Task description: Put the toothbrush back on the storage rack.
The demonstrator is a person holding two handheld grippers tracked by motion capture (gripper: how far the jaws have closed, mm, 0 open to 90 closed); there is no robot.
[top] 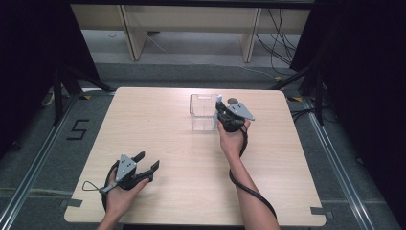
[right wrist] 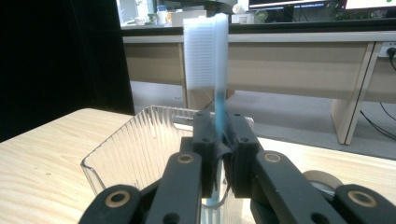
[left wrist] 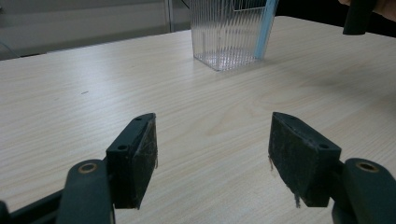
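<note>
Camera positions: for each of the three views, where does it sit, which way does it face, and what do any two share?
High view: above the person's side, looking forward and down on the table; both forearms, left gripper and right gripper show.
Left gripper view: low over the table, facing the clear ribbed container; its open fingers show.
Right gripper view: just above the container, facing desks beyond; its fingers clamp a blue toothbrush.
Shared: container and toothbrush appear in all three.

even overhead light on the table (top: pixel 191 158), dark surrounds, soft shadows, slightly blurred close-ups
</note>
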